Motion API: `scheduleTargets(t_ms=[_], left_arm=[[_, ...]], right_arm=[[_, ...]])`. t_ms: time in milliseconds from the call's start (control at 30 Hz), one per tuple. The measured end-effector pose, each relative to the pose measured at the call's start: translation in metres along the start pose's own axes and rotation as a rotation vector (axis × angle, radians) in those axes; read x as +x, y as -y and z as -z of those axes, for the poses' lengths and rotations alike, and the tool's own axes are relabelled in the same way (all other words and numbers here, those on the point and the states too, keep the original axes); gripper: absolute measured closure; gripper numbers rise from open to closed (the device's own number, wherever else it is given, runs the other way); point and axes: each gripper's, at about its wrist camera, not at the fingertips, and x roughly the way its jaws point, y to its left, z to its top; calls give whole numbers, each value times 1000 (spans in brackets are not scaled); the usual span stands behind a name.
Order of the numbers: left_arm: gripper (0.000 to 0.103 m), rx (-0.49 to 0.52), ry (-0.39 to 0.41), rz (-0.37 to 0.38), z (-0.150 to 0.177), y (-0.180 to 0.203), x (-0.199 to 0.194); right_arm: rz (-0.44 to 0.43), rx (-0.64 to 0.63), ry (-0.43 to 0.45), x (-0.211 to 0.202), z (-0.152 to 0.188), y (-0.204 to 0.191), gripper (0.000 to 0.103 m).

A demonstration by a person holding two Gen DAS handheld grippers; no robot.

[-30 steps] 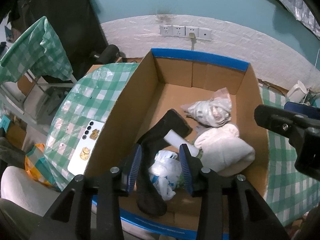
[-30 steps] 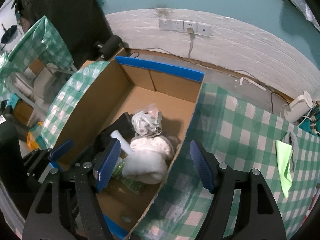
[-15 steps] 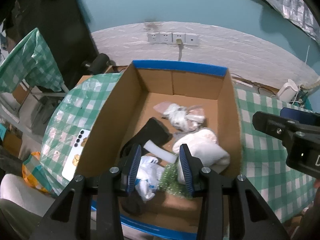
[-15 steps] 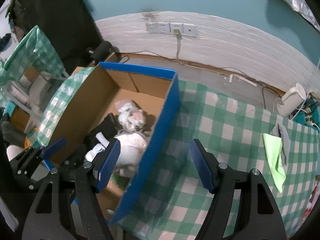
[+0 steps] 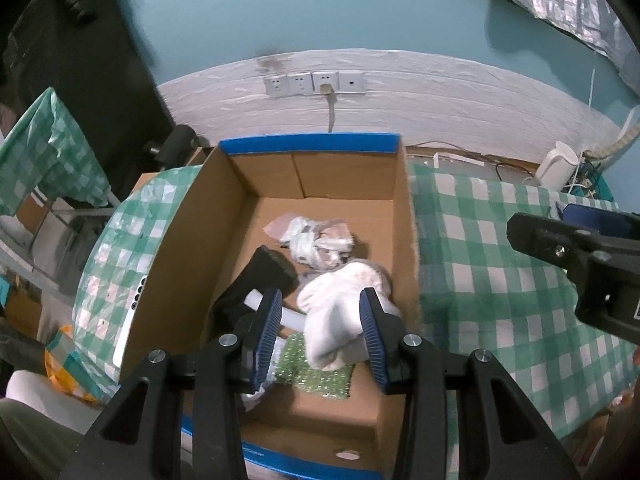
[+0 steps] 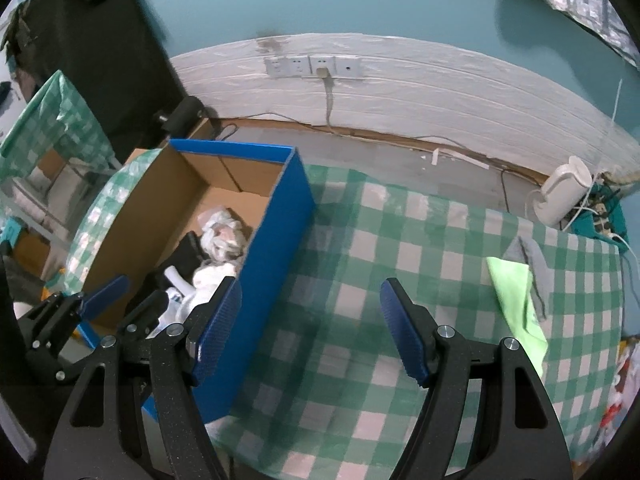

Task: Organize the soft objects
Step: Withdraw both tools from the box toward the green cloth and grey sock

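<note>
Both jaws stand apart and empty, the left gripper (image 5: pixel 320 334) above the soft items in the cardboard box (image 5: pixel 404 216), the right gripper (image 6: pixel 310 332) over the checked tablecloth (image 6: pixel 400 248); the distant green cloth (image 6: pixel 516 292) risks being overlooked or snagging on the box wall.

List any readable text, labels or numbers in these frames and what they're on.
None readable.
right gripper: white mark on its body, cut off at the frame edge, unreadable.
cardboard box: faint print on the blue band, too blurred.
crumpled white bag: no legible print.
</note>
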Motion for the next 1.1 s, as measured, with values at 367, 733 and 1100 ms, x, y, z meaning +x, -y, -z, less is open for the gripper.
scheduleTargets(t_ms=[367,733,1100], left_arm=[[56,62,3,40,-3,44,-3],[55,126,-18,64,-4,85,5],[50,188,-42,88,-5,130,17]], right_arm=[[68,43,-4,-12,18,45,30],[126,132,-13,-18,38,102,30],[181,225,-21,-15,52,159,30]])
